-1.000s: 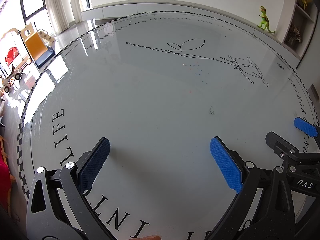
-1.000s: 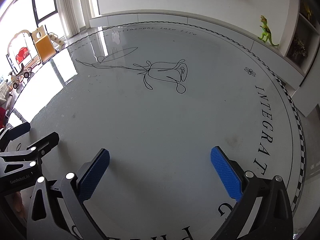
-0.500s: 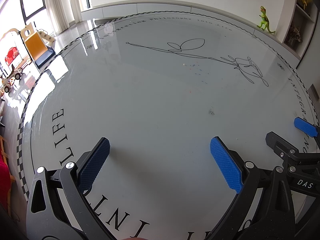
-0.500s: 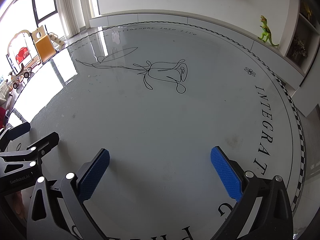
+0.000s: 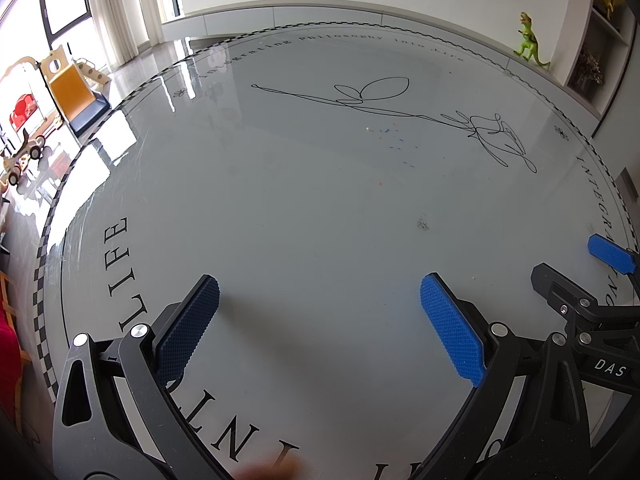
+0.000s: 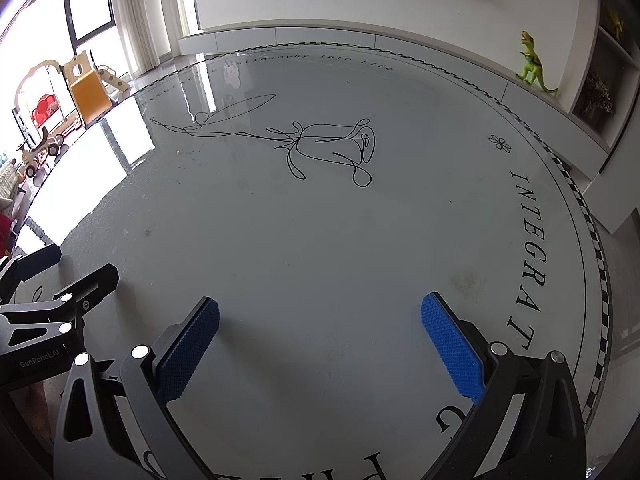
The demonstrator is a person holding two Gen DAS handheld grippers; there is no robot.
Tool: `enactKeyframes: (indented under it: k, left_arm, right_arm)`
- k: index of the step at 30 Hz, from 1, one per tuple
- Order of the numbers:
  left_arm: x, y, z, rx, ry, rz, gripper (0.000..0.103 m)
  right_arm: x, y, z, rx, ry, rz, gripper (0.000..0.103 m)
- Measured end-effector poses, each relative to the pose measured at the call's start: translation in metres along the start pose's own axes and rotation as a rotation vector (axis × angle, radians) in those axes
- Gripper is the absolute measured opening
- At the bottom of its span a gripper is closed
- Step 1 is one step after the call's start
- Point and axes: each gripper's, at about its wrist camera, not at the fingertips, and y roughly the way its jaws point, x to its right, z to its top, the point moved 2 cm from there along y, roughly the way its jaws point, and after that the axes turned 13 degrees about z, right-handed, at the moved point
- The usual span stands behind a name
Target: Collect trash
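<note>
My left gripper [image 5: 318, 292] is open and empty, low over a round grey glass table [image 5: 280, 208] with black lettering and a line drawing. My right gripper [image 6: 320, 312] is open and empty beside it; its blue pad and black finger show at the right edge of the left wrist view [image 5: 610, 254]. The left gripper's finger shows at the left edge of the right wrist view [image 6: 86, 284]. No piece of trash of any size shows on the table. Only tiny specks [image 5: 422, 223] and small coloured marks [image 5: 394, 138] lie on the glass.
A green toy dinosaur [image 5: 530, 46] stands on the white ledge beyond the table's far right edge. Children's toys and a small slide [image 5: 68, 88] stand on the floor at the left. A shelf unit [image 5: 600, 40] is at the far right.
</note>
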Motion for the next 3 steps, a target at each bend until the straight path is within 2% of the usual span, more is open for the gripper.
enactKeyframes:
  k: [3]
  left_arm:
    - [-0.0003,0.0000,-0.0001,0.000,0.000,0.000,0.097]
  right_arm:
    - [0.0000,0.0001,0.0001,0.000,0.000,0.000,0.100]
